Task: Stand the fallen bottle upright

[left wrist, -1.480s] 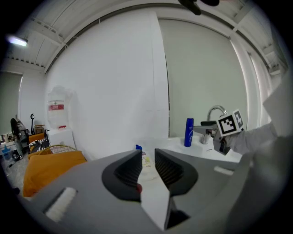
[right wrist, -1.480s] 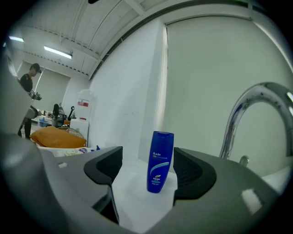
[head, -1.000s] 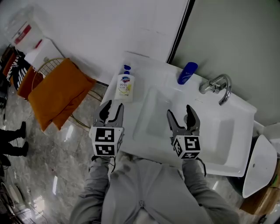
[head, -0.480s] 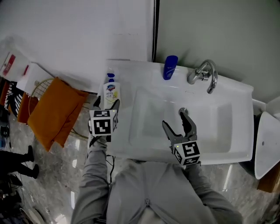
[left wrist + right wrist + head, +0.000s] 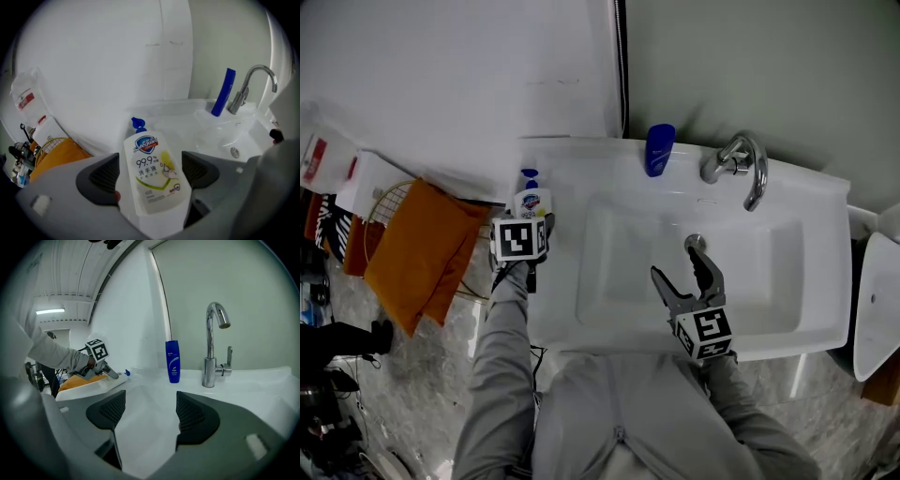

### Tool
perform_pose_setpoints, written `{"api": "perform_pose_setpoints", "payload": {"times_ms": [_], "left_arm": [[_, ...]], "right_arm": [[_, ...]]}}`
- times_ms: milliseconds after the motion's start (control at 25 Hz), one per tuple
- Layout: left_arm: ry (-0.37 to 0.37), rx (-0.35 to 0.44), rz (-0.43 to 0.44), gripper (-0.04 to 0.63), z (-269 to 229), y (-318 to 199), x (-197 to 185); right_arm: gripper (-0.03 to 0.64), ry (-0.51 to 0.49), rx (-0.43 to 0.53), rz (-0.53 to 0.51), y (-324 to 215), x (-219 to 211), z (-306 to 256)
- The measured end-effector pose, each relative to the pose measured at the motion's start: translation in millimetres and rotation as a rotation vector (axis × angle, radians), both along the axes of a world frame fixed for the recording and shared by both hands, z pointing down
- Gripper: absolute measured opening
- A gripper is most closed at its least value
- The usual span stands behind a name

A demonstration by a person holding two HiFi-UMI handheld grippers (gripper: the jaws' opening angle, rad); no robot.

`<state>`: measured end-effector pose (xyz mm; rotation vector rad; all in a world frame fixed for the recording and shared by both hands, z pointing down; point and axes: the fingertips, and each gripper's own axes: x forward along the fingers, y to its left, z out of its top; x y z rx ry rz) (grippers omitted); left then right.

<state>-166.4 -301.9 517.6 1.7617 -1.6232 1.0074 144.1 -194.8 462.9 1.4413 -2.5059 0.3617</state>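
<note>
Soap bottle (image 5: 154, 180) label
Lying between the opening jaws of the left gripper (image 5: 152, 172), it reads "Safeguard", "99.9%" and "洗手液".

White washbasin (image 5: 797, 202), soap bottle (image 5: 154, 176) lying flat, blue bottle (image 5: 659, 150) standing

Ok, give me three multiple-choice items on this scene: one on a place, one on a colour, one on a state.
1. Where is the white soap bottle? A on the floor; B on the sink's left ledge; C on a chair.
2. What colour is the upright bottle beside the tap? A blue; B orange; C green.
3. How is the right gripper? A shut on the tap; B shut on a cloth; C open, empty.
B, it lies left of the basin; A, its body is blue; C, its jaws stand apart with nothing between.
</note>
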Motion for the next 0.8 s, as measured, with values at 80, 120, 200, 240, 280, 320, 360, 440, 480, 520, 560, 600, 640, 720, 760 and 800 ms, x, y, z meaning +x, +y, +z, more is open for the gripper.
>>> {"api": "perform_pose_setpoints", "payload": {"times_ms": [80,120,200,240,280,320,360,440,480,520,560,600,640,720,760,800], "left_arm": [[-0.01,-0.031,-0.007,0.445,5,-6,-2],[-0.016,-0.047,-0.007,0.445,8,-7,-3],[-0.016,-0.083,-0.006,0.448,15,-9,-2],[-0.009,-0.1,-0.008,0.449,18,-10,-1],[-0.002,-0.116,-0.01,0.451,20,-10,0],[0.0,-0.131,-0.011,0.453,22,-11,1],[-0.005,-0.146,-0.01,0.453,24,-12,1],[-0.027,-0.173,-0.006,0.456,27,-14,2],[-0.041,-0.184,-0.005,0.46,28,-15,2],[-0.056,-0.194,-0.006,0.46,29,-16,1],[-0.073,-0.204,-0.009,0.462,30,-17,0],[-0.091,-0.215,-0.014,0.462,31,-17,-2],[-0.111,-0.227,-0.018,0.462,32,-16,-3],[-0.15,-0.253,-0.014,0.463,33,-15,-2],[-0.164,-0.257,0.002,0.463,35,-18,1],[-0.181,-0.248,0.027,0.463,36,-23,4]], "right_arm": [[0.328,-0.009,-0.01,0.003,-4,1,5],[0.328,-0.013,-0.017,0.007,-5,2,8],[0.328,-0.02,-0.033,0.016,-7,6,16],[0.328,-0.021,-0.041,0.02,-8,8,20],[0.328,-0.022,-0.048,0.024,-9,10,24],[0.328,-0.023,-0.052,0.027,-10,12,27],[0.328,-0.025,-0.055,0.031,-11,14,30],[0.328,-0.03,-0.059,0.039,-14,19,33],[0.328,-0.033,-0.06,0.043,-15,22,35],[0.328,-0.036,-0.061,0.047,-17,25,36],[0.328,-0.039,-0.062,0.049,-19,27,36],[0.328,-0.042,-0.064,0.051,-20,29,37],[0.328,-0.044,-0.066,0.053,-21,30,39],[0.328,-0.046,-0.073,0.057,-21,33,42],[0.327,-0.045,-0.077,0.058,-21,34,44],[0.328,-0.045,-0.08,0.06,-21,35,45]]}}
